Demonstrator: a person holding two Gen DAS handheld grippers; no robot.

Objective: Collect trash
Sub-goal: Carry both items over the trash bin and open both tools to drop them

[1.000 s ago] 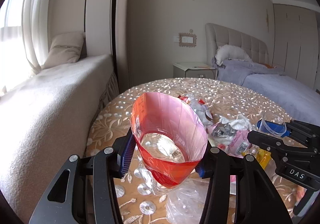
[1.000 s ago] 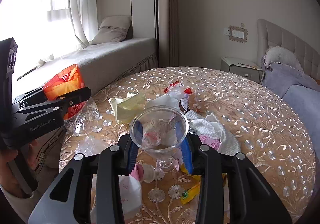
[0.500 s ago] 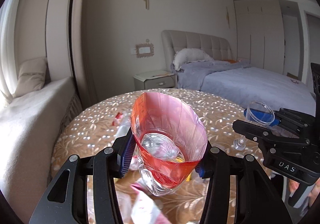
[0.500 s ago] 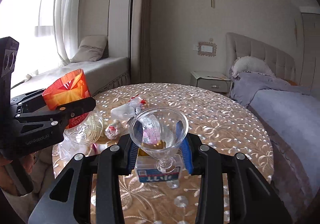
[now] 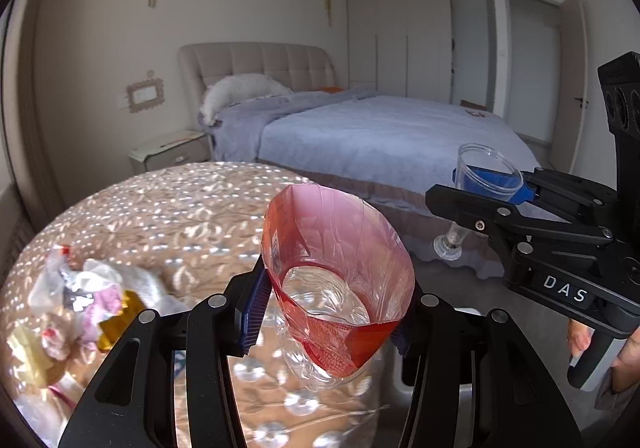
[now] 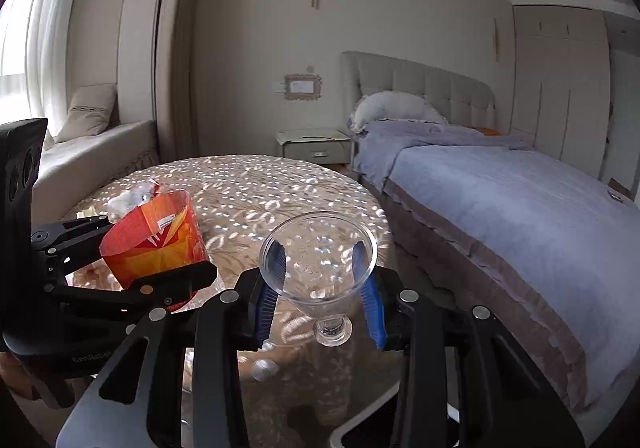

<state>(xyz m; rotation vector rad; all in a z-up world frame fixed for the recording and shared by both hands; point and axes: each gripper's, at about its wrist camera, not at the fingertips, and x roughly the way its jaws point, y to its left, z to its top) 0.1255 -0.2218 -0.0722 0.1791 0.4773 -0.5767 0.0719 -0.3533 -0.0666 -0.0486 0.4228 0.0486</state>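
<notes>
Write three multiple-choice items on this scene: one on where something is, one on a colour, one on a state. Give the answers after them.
1. Where is the leftover trash pile?
A. on the bed
B. on the round table
C. on the nightstand

2. What colour is the blanket on the bed?
A. pale blue-lilac
B. green
C. red

3. What is the right gripper doing?
A. standing open and bare
B. shut on a paper box
C. shut on a clear stemmed cup

Answers:
1 B, the wrappers lie on the patterned table.
2 A, the cover looks pale blue-lilac.
3 C, the blue pads press both sides of the clear stemmed cup.
</notes>
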